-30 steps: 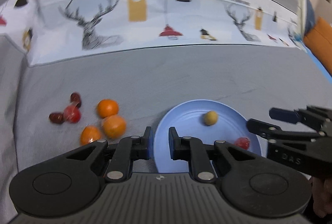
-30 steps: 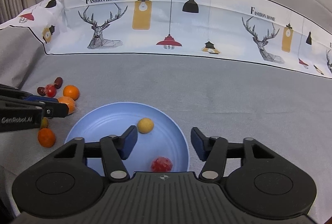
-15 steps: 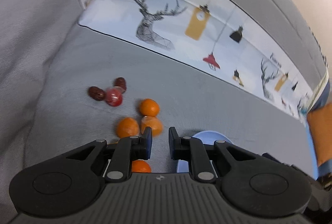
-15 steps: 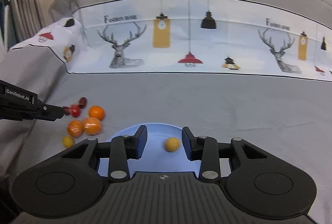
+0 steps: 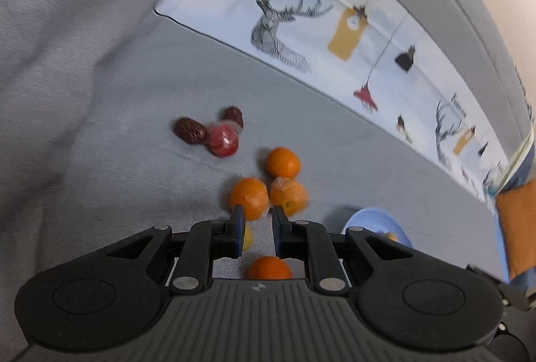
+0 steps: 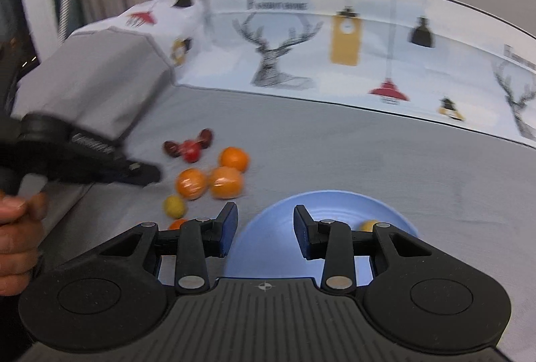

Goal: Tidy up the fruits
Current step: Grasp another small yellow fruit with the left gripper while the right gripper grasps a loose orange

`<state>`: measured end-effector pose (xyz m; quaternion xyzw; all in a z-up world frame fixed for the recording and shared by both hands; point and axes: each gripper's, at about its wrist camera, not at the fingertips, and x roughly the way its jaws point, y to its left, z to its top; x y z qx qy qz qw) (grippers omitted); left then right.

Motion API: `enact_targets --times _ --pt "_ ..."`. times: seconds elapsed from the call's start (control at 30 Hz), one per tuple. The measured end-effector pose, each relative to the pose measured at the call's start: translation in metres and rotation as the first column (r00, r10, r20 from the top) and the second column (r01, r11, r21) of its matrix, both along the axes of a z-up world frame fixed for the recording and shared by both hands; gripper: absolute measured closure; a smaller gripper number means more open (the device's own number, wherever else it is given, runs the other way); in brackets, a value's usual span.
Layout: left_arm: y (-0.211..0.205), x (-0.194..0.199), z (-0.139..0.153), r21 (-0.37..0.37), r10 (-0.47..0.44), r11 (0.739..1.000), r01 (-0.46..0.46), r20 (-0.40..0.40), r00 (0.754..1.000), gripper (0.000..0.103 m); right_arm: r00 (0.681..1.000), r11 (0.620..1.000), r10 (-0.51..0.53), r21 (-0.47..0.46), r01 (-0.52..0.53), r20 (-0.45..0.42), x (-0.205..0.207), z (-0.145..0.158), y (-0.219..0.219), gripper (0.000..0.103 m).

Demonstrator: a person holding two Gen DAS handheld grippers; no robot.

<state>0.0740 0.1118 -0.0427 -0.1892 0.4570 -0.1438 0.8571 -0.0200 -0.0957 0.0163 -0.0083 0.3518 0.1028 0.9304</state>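
Several oranges (image 5: 249, 198) (image 6: 191, 182) lie in a cluster on the grey cloth, with a red fruit (image 5: 222, 139) and two dark dates (image 5: 189, 130) beyond them. A small yellow fruit (image 6: 174, 206) lies beside them. The blue plate (image 6: 278, 221) (image 5: 365, 221) holds a yellow fruit (image 6: 370, 224). My left gripper (image 5: 256, 221) hovers over the oranges, jaws narrowly apart and empty; it also shows in the right wrist view (image 6: 147, 176). My right gripper (image 6: 264, 224) is open and empty over the plate's near rim.
A patterned white cloth band (image 6: 335, 37) with deer and lamps runs along the back. A raised grey fold (image 6: 100, 83) stands at the left. An orange object (image 5: 517, 221) sits at the far right of the left wrist view.
My left gripper has swung left from the plate to above the oranges. My right gripper has pulled back and turned left, its jaws narrower than a second ago. The red fruit on the plate is out of view.
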Motion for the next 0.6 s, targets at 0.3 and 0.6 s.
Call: enact_targets --times 0.3,0.6 --pt "-0.019 0.009 -0.025 0.136 -0.051 0.989 0.055 -0.036 0.998 0.075 0.987 0.987 0.154 -0.036 -0.155 -0.041 0.015 -0.021 0.046 0.057" --pt "-0.02 0.012 -0.028 0.119 -0.078 0.989 0.084 -0.048 0.996 0.077 0.972 0.972 0.205 -0.089 -0.215 -0.111 0.033 -0.045 0.072 0.051"
